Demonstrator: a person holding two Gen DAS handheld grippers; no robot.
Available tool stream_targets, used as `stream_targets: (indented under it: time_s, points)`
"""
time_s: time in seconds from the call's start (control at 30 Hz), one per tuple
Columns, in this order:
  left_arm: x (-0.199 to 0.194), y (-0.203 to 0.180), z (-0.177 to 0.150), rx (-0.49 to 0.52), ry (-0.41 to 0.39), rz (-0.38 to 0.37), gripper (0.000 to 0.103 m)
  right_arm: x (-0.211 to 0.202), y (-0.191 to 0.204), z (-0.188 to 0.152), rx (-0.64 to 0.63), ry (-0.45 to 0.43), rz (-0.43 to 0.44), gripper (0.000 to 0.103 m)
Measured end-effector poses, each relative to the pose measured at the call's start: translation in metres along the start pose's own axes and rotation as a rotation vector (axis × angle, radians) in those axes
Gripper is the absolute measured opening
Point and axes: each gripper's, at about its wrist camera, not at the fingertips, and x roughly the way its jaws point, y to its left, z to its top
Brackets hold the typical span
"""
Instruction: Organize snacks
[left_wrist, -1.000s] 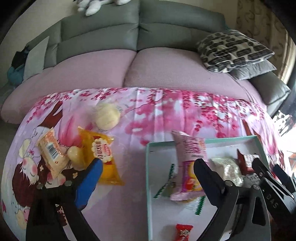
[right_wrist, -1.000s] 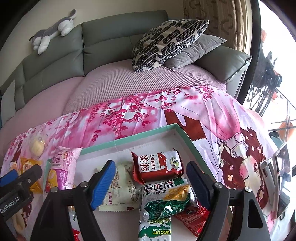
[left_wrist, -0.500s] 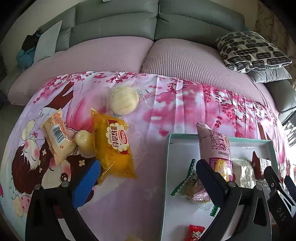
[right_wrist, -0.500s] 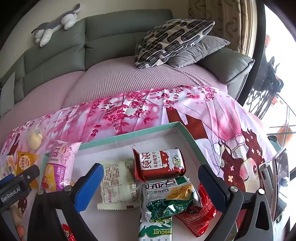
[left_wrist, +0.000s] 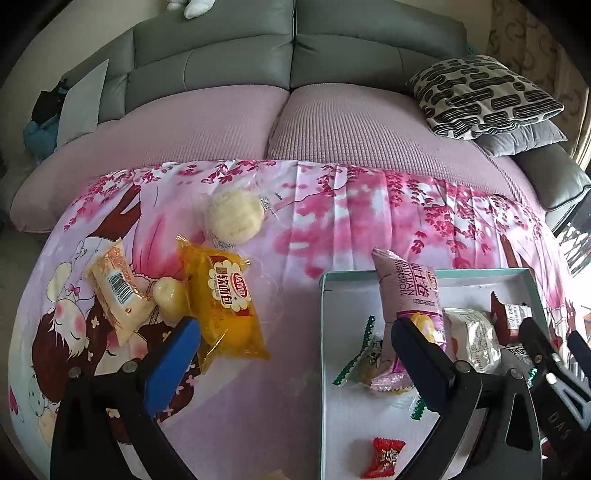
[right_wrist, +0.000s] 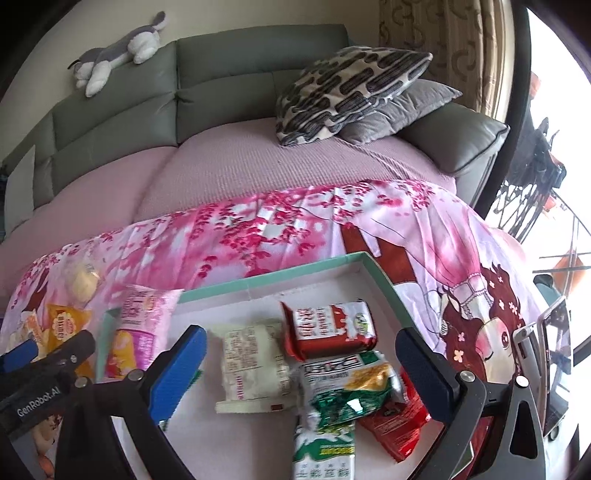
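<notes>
A teal-rimmed white box (left_wrist: 322, 332) (right_wrist: 280, 282) sits on a pink floral cloth and holds several snack packs. A pink roll pack (left_wrist: 408, 291) (right_wrist: 138, 332) leans on the box's left rim. On the cloth to the left lie a yellow bread pack (left_wrist: 225, 299), a pale barcode pack (left_wrist: 118, 295), a small round bun (left_wrist: 170, 295) and a round wrapped bun (left_wrist: 234, 218). My left gripper (left_wrist: 295, 343) is open and empty, over the cloth by the box's left edge. My right gripper (right_wrist: 301, 354) is open and empty above a white pack (right_wrist: 255, 365), a red pack (right_wrist: 332, 328) and green packs (right_wrist: 347, 387).
A red candy (left_wrist: 384, 456) and a green-edged wrapper (left_wrist: 365, 354) lie in the box. A grey sofa with a pink cover (left_wrist: 295, 122) stands behind, with patterned cushions (right_wrist: 347, 88) and a plush toy (right_wrist: 118, 51). A phone on a stand (right_wrist: 554, 350) is at the right.
My left gripper has swung left, bringing the loose snacks on the cloth closer into view. My right gripper's jaws have opened wider. No snack has moved.
</notes>
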Motion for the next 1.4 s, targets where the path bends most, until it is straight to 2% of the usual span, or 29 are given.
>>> stream_targets:
  time_s: [0.23, 0.47, 1.03, 1.23, 1.4]
  points:
    - [-0.01, 0.025, 0.006, -0.034, -0.022, 0.035, 0.103, -0.006, 0.024, -0.001, -0.039, -0.003, 0.04, 0.103]
    - [-0.017, 0.068, 0.008, -0.088, -0.029, 0.116, 0.103, -0.01, 0.048, -0.002, -0.033, 0.007, 0.126, 0.103]
    - [-0.017, 0.159, -0.008, -0.25, 0.034, 0.18, 0.103, -0.023, 0.117, -0.016, -0.115, 0.03, 0.277, 0.103]
    - [-0.021, 0.178, -0.011, -0.281, 0.033, 0.193, 0.103, -0.025, 0.14, -0.023, -0.137, 0.05, 0.337, 0.103]
    - [-0.023, 0.19, -0.013, -0.299, 0.032, 0.197, 0.103, -0.025, 0.152, -0.026, -0.151, 0.061, 0.347, 0.103]
